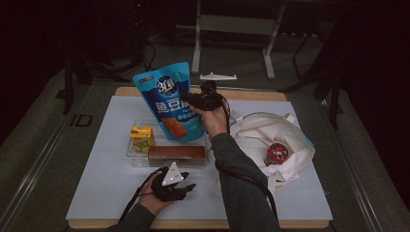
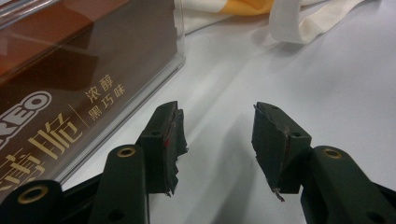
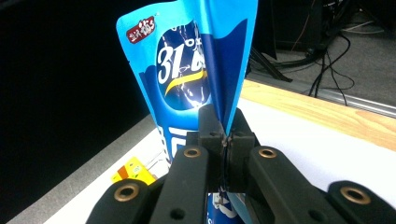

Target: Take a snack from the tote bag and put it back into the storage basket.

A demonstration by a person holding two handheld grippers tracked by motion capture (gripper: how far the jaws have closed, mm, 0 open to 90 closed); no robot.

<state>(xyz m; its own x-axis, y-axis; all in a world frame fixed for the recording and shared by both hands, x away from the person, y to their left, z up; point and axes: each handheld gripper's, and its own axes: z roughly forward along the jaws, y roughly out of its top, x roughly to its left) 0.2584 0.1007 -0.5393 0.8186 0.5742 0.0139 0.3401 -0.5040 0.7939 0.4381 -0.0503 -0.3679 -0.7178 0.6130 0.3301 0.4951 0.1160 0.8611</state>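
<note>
My right gripper point(image 1: 193, 100) is shut on the edge of a blue snack pouch point(image 1: 169, 99) and holds it upright above the clear tray point(image 1: 140, 157). In the right gripper view the pouch point(image 3: 196, 60) is pinched between the closed jaws of that gripper point(image 3: 226, 140). My left gripper point(image 1: 186, 187) rests low near the table's front edge, open, with nothing between its fingers point(image 2: 170, 140). Just to its left in the left gripper view lies a brown biscuit box point(image 2: 70, 79), the same box point(image 1: 176, 153) at the tray's front.
A yellow drink carton point(image 1: 141, 137) stands in the tray's left part. A white cloth bag point(image 1: 270, 140) with a red-lidded cup point(image 1: 276, 153) in it lies at the right. The white mat point(image 1: 111, 188) covers the wooden table. The cloth bag's strap point(image 2: 299, 23) lies ahead of the left gripper.
</note>
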